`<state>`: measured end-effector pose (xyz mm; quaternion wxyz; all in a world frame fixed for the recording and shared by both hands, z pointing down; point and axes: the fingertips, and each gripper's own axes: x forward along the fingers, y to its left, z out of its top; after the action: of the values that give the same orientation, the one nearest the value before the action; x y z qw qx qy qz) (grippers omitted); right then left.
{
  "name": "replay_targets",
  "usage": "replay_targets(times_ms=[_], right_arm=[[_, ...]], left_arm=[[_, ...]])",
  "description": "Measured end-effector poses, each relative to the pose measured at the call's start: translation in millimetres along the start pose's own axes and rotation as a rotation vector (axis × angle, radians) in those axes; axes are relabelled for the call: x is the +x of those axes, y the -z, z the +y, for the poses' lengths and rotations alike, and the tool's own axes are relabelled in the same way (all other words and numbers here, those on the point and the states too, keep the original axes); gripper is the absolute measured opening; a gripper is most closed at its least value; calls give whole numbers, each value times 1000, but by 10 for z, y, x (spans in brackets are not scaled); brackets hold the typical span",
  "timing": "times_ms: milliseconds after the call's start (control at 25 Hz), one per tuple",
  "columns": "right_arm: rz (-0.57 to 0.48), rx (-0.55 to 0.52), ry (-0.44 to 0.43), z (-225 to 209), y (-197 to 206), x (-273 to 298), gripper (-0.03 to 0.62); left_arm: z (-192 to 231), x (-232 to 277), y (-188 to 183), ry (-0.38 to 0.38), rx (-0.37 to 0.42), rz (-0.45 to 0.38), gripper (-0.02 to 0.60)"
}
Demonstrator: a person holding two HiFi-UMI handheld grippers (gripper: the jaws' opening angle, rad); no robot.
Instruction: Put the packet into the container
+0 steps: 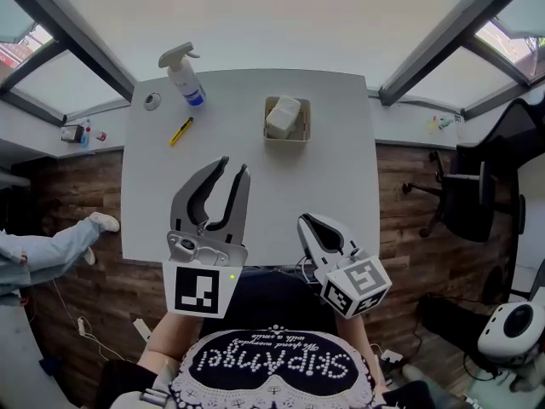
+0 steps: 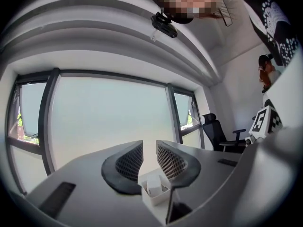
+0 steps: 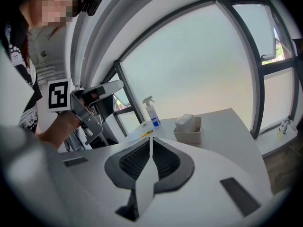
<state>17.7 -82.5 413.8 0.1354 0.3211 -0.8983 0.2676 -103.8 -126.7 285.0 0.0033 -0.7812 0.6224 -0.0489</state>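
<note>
Starting with the packet (image 1: 283, 114): where is it found?

It is seen lying inside the container (image 1: 305, 128), a small open box set toward the far side of the white table (image 1: 332, 177). The packet's top is raised a little above the rim.

How is the left gripper (image 1: 235, 164) held?

It is held level above the table, on the near side of the container and apart from it, pointed roughly toward the far edge. Its jaws are parted by only a narrow gap, and nothing is gripped between them. In the left gripper view the container and packet are seen beyond that gap.

And the right gripper (image 1: 306, 221)?

It is held near the table's front edge, to the right of the left gripper, and is tilted somewhat downward. Its jaws are pressed together tip to tip, and nothing is caught between them.

What else is laid out on the table?

A spray bottle (image 1: 184, 77) with a blue band is stood upright near the far left corner. A small round object (image 1: 152, 101) is placed just beside it. A yellow pen-like item (image 1: 180, 131) is laid a little nearer, to the left of the container; what exactly it is cannot be told.
</note>
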Motion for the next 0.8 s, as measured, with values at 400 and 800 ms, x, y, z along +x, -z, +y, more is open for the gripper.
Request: replay_targets(times_ms=[400, 800], right_arm=[[5, 14, 0, 66, 56, -17, 29], [6, 10, 2, 99, 78, -32, 29]], left_arm=[[-136, -336, 460, 7, -46, 92, 74], [-212, -499, 719, 13, -60, 153, 54]])
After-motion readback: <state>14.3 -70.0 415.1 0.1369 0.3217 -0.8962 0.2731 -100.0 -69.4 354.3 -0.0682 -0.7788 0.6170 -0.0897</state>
